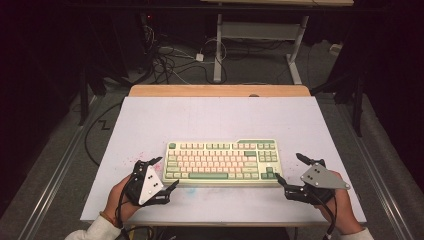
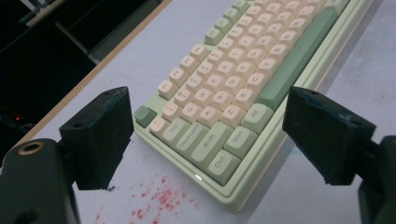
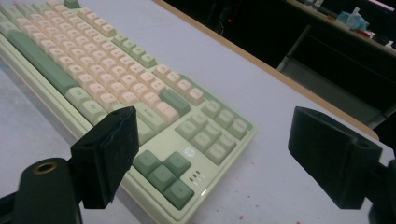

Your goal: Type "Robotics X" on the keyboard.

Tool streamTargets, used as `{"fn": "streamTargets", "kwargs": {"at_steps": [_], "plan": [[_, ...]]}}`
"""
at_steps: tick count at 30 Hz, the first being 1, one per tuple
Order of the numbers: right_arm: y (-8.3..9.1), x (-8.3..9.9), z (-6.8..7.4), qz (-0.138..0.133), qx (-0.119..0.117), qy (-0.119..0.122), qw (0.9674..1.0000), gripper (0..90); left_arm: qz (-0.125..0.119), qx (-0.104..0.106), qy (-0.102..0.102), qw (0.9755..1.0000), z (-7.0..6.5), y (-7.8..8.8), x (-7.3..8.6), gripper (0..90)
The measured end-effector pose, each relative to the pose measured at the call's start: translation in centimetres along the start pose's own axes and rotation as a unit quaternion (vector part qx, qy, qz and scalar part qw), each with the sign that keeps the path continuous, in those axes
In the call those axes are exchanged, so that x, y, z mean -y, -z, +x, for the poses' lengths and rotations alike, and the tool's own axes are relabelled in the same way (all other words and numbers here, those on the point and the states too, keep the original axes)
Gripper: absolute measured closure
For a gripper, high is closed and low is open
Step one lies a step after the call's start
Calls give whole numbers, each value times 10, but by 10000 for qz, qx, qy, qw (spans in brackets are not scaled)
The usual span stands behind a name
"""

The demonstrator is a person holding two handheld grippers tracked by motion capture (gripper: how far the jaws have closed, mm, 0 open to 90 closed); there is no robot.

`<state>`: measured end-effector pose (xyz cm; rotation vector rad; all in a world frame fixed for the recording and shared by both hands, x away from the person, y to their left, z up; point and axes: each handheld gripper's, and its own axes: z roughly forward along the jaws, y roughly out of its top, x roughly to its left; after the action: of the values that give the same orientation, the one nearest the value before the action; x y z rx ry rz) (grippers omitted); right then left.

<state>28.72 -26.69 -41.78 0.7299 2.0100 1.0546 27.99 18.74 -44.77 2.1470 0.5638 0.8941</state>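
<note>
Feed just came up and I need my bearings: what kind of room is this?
Probably a lab or workshop test bench: a bare white table with only a keyboard, loose cables on the floor behind, and another adjustable desk frame in the dark background.

Keyboard (image 1: 222,161) on table (image 1: 210,115), seemingly between both hand-held grippers

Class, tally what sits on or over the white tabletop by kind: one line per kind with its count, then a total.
Keyboard: 1
Claws, the left claw and the right claw, both open: 2
Total: 3
</note>
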Motion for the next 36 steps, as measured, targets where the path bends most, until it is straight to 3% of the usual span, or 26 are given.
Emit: {"fn": "streamTargets", "kwargs": {"at_steps": [3, 11, 22, 25, 30, 36], "plan": [[5, 5, -4, -47, -22, -32, 10000, 171, 36, -1, 21, 10000, 2, -1, 3, 159], [15, 21, -13, 69, 207, -105, 9997, 171, 123, 63, 27, 9999, 2, -1, 13, 158], [18, 43, -17, 256, 319, -225, 9989, 170, 366, 125, 218, 9990, 3, 4, 37, 158], [17, 49, -16, 293, 279, -318, 9987, 170, 393, 168, 371, 9984, 5, 6, 44, 159], [12, 50, -14, 332, 181, -207, 9991, 170, 375, 126, 440, 9982, 5, 7, 47, 159], [12, 46, -12, 298, 248, -116, 9992, 169, 375, 122, 472, 9981, 4, 7, 48, 159]]}}
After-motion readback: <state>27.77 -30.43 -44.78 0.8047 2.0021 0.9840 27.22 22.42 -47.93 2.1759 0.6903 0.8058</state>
